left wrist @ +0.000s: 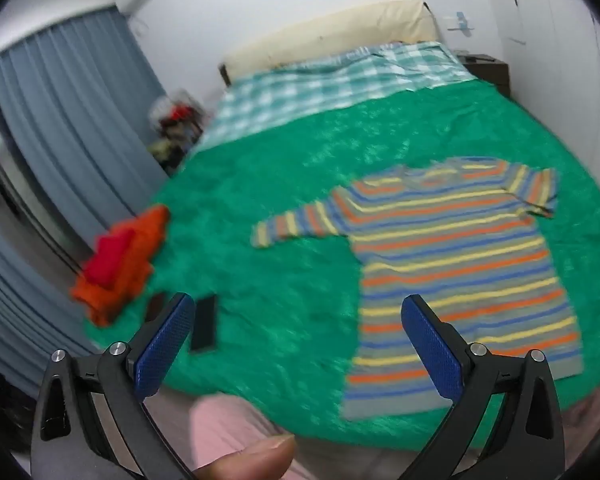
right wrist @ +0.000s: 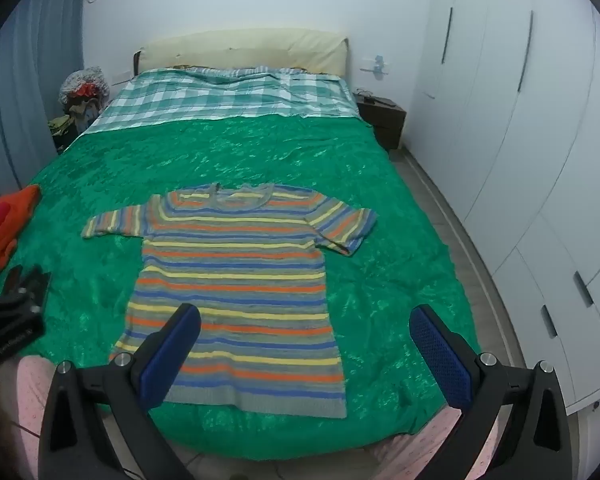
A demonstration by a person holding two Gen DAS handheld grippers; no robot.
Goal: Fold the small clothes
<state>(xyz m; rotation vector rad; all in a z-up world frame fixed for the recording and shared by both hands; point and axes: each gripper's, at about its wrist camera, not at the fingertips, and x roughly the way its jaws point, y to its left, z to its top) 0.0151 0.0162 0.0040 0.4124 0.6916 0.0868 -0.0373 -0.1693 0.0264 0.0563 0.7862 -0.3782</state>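
Observation:
A striped short-sleeved sweater (right wrist: 236,280) in orange, yellow, blue and grey lies spread flat on the green bedspread (right wrist: 228,152), neck away from me, hem near the bed's front edge. It also shows in the left wrist view (left wrist: 456,268). My right gripper (right wrist: 304,324) is open and empty, held above the hem. My left gripper (left wrist: 298,320) is open and empty, held above the bedspread to the left of the sweater. The left gripper's body also shows in the right wrist view (right wrist: 16,308) at the left edge.
A pile of orange and red folded clothes (left wrist: 120,256) lies on the bed's left side, with a black phone-like slab (left wrist: 205,324) near it. A checked blanket (right wrist: 228,96) covers the bed's head. A dark nightstand (right wrist: 382,120) and white wardrobes (right wrist: 520,140) stand right; blue curtains (left wrist: 60,120) hang left.

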